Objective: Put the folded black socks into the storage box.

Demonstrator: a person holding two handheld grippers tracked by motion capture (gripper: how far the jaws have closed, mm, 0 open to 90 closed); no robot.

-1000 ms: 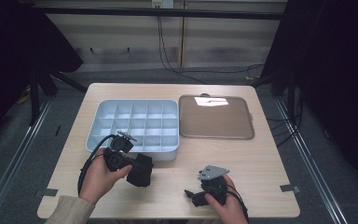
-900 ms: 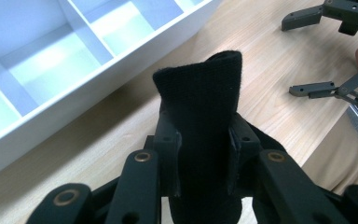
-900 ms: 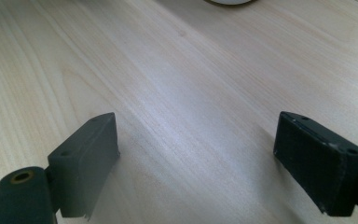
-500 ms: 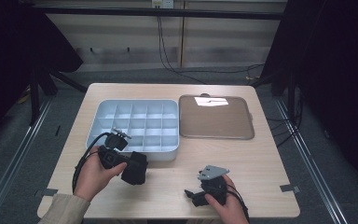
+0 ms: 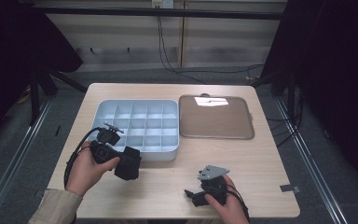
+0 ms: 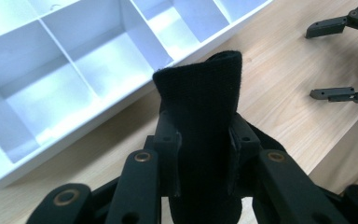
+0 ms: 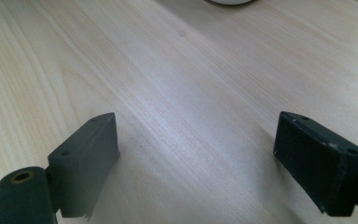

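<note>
The left claw (image 6: 204, 158) is clamped on a black, ribbed fabric piece folded thick like a sock (image 6: 200, 121), its jaws pressing the cloth from both sides while the top of the fabric rises past the jaw tips. In the high view the same left claw (image 5: 121, 161) and its black fabric piece (image 5: 127, 163) sit over the pale wooden bench (image 5: 261, 158), held by the person's left hand (image 5: 87, 168) with a black cable looping off behind it. Just ahead of this claw lies the near wall of a light blue plastic organiser tray with many square compartments (image 5: 135, 125); the fabric is outside the tray, close to its front edge.

Off to the side of the left claw, well apart from it, the right claw (image 5: 192, 195) is held low over the bench by the right hand (image 5: 226, 203), with a grey three-cornered plate on top. Its jaws stand wide apart (image 7: 196, 158) around bare wood, gripping nothing.

Beyond the right claw, beside the tray, lies a flat brown lid with rounded corners (image 5: 216, 117).
</note>
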